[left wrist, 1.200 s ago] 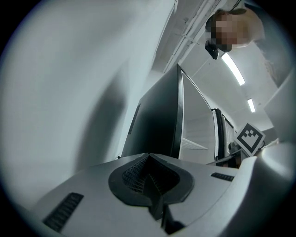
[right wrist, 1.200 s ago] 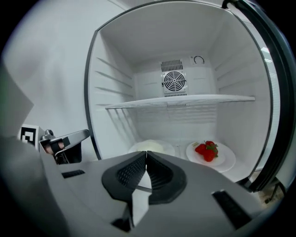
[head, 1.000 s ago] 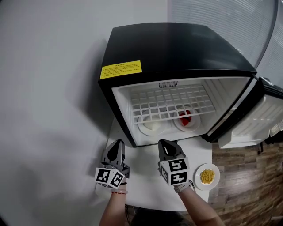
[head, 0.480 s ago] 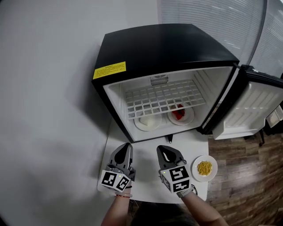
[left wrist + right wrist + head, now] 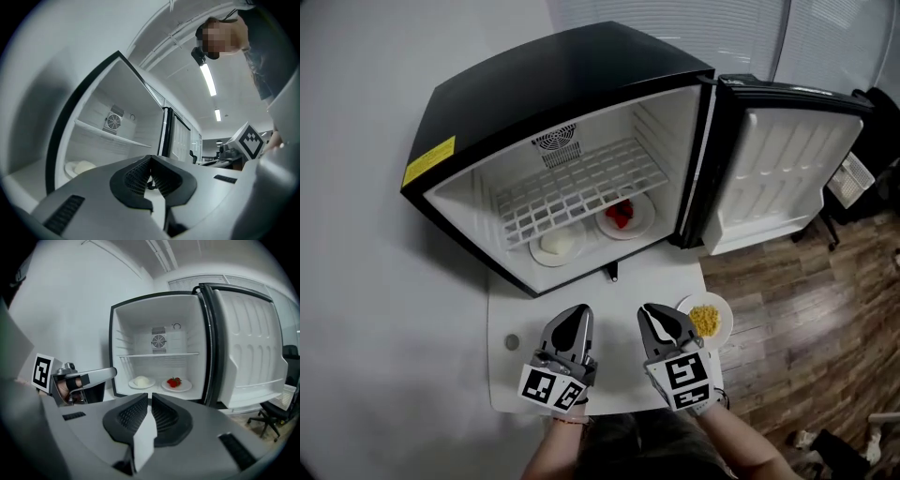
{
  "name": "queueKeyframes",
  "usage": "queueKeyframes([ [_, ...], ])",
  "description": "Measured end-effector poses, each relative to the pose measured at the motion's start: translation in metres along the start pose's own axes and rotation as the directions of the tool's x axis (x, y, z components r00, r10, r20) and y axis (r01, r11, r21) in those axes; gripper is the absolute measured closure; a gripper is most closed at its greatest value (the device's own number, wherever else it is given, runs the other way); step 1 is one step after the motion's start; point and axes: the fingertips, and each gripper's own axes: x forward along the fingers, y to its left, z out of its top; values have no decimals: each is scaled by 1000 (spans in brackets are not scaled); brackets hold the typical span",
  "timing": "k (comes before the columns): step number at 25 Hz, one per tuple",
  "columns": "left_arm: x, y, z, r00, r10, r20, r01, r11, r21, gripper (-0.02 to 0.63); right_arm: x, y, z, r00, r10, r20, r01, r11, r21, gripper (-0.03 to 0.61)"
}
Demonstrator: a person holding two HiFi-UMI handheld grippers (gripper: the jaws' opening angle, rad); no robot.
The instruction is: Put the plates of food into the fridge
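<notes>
Fridge (image 5: 581, 84) job almost done.
Inside already: white-food plate (image 5: 556, 246) and red-food plate (image 5: 623, 216), maybe berries. Not in yet: yellow-food plate (image 5: 706, 319) on table (image 5: 511, 370), just beside right gripper (image 5: 652, 311). Left gripper (image 5: 577, 311) and right both squeezed tight, empty.

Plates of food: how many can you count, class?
3. The plate of white food and plate of red food sit inside the fridge; the plate of yellow food is on the table. None seems hidden.

Yellow label (image 5: 429, 161): print illegible
</notes>
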Motion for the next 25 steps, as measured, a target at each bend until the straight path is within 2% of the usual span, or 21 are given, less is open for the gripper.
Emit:
queueKeyframes([
  [5, 17, -45, -23, 991, -125, -39, 124, 992, -37, 607, -45, -42, -27, 990, -137, -34, 139, 988, 62, 569],
  [10, 25, -84, -36, 968, -243, -62, 239, 969, -61, 607, -91, -76, -60, 959, -266, -102, 276, 955, 106, 566],
  [12, 24, -92, -41, 963, -262, -67, 259, 964, -56, 607, -104, -85, -76, 947, -294, -132, 311, 941, 133, 526],
  [15, 20, -101, -51, 966, -251, -69, 246, 967, -70, 607, -121, -98, -98, 929, -327, -171, 356, 917, 182, 498],
  [18, 15, -109, -58, 976, -207, -66, 202, 976, -75, 607, -131, -112, -120, 917, -335, -218, 376, 907, 190, 474],
  [25, 14, -127, -76, 995, -82, -54, 79, 995, -55, 607, -127, -146, -154, 928, -268, -259, 330, 914, 236, 442],
])
